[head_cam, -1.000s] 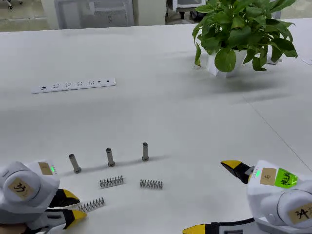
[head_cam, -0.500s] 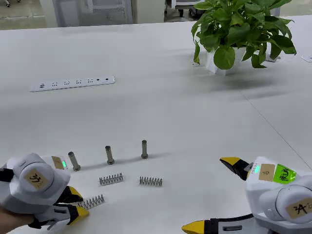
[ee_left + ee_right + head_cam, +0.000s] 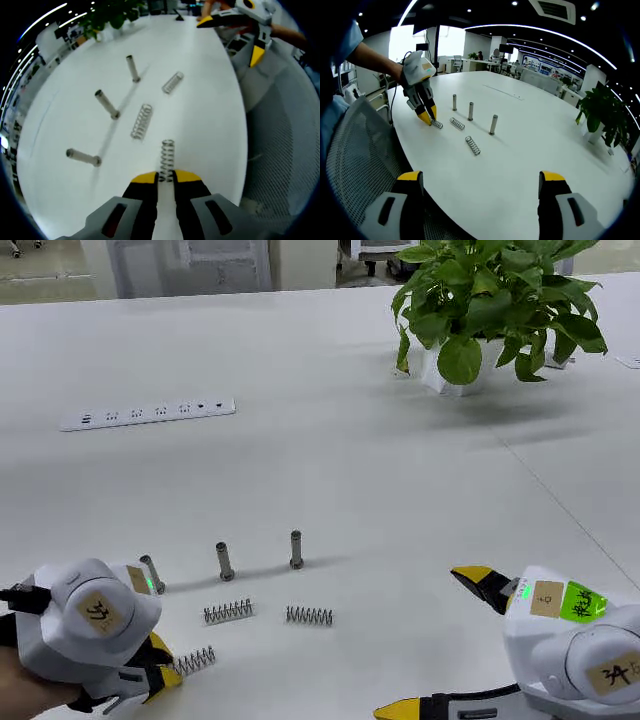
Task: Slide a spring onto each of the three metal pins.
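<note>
Left gripper [image 3: 166, 176]: yellow-tipped jaws pinched almost together on the near end of the left spring [image 3: 167, 155], low at the table's near edge.
Left spring: lies flat on the white table [image 3: 350, 470] and points away from the jaws, in front of the left pin [image 3: 153, 574].
Middle spring [image 3: 228, 611]: flat on the table, just in front of the middle pin [image 3: 225, 561], apart from both grippers.
Right spring [image 3: 309, 615]: flat on the table, in front of the right pin [image 3: 296, 549].
Pins: all three stand upright in a row across the head view, behind the springs; the left gripper's body partly hides the left one.
Right gripper [image 3: 480, 176]: jaws spread wide and holding nothing, well to the right of the springs at the near table edge.
Power strip [image 3: 148, 413]: white, flat on the table well beyond the pins.
Potted plant [image 3: 490, 300]: at the table's far right.
</note>
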### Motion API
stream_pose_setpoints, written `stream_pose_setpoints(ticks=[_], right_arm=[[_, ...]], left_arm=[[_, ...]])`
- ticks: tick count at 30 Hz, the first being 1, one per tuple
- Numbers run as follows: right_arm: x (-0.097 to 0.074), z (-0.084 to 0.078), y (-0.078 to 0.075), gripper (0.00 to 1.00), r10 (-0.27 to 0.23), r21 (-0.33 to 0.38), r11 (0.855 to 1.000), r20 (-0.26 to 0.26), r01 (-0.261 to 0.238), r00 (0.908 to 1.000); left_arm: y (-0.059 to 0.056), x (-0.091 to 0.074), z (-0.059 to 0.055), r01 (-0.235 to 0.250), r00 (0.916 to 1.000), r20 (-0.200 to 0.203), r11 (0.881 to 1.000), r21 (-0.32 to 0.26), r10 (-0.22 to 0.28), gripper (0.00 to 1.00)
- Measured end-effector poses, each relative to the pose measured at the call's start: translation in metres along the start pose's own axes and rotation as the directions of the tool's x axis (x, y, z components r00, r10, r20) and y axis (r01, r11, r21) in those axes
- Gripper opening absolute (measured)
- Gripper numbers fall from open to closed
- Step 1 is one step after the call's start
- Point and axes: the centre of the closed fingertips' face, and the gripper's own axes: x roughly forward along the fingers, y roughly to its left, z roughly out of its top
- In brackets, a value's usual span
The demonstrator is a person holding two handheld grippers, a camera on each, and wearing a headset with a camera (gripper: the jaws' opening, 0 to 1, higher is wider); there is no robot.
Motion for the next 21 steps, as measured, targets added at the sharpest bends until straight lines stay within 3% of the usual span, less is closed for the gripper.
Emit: stream_pose_setpoints(ticks=[7, 9, 15, 18, 21], right_arm=[[0.0003, -0.0005, 0.0005, 0.97, 0.002, -0.003, 1.0, -0.004, -0.002, 1.0], [0.0003, -0.0007, 0.0003, 0.97, 0.001, -0.003, 1.0, -0.005, -0.001, 1.0], [0.001, -0.0035, 0.0004, 0.97, 0.009, 0.014, 1.0, -0.018, -0.008, 0.9998], [0.002, -0.0062, 0.0027, 0.97, 0.023, 0.018, 1.0, -0.031, -0.023, 0.9992], [0.0006, -0.0016, -0.0005, 0.97, 0.036, 0.084, 0.996, -0.003, -0.035, 0.9994]], left_arm=[[-0.0003, -0.0004, -0.0011, 0.001, 0.9998, -0.019, 1.0, -0.014, -0.001, 0.11], [0.0007, -0.0005, -0.0014, -0.003, 1.0, -0.008, 0.999, -0.049, 0.002, 0.1], [0.0021, -0.0014, -0.0016, -0.009, 0.9977, 0.065, 0.99, -0.14, 0.019, 0.1], [0.0011, -0.0022, -0.0023, -0.026, 0.9949, 0.093, 0.99, -0.135, 0.039, 0.1], [0.0024, -0.0023, -0.0008, -0.049, 0.9901, 0.122, 0.985, -0.164, 0.069, 0.1]])
